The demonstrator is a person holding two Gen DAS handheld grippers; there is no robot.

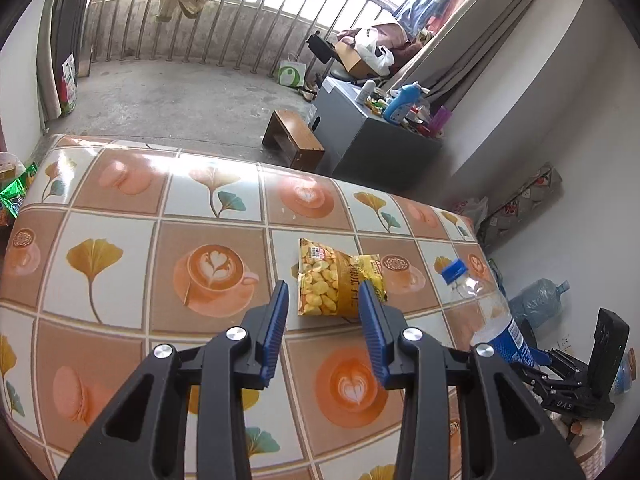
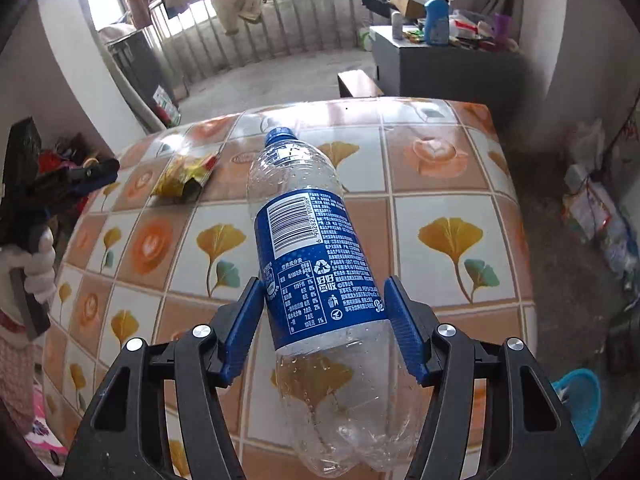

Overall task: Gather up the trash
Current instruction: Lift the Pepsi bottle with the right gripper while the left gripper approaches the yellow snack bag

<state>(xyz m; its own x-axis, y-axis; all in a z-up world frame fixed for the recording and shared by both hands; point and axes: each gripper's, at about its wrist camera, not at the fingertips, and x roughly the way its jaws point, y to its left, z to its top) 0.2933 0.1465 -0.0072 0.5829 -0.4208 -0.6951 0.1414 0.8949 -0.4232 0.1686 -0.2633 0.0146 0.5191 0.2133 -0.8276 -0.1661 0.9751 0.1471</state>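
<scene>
Bottle (image 2: 316, 248) is sitting centre frame, clamped at its label by the right gripper (image 2: 325, 320). Left gripper (image 1: 324, 320), jaws wide, is hovering over the snack bag (image 1: 332, 280) on the desk (image 1: 120, 240); it should be descending squarely before closing.

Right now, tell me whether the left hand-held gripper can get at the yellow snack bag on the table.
Probably yes. The left hand-held gripper is open, and the yellow snack bag lies flat on the table just beyond its fingertips with nothing between them. The plastic bottle sits off to the right, in the right hand-held gripper.
</scene>
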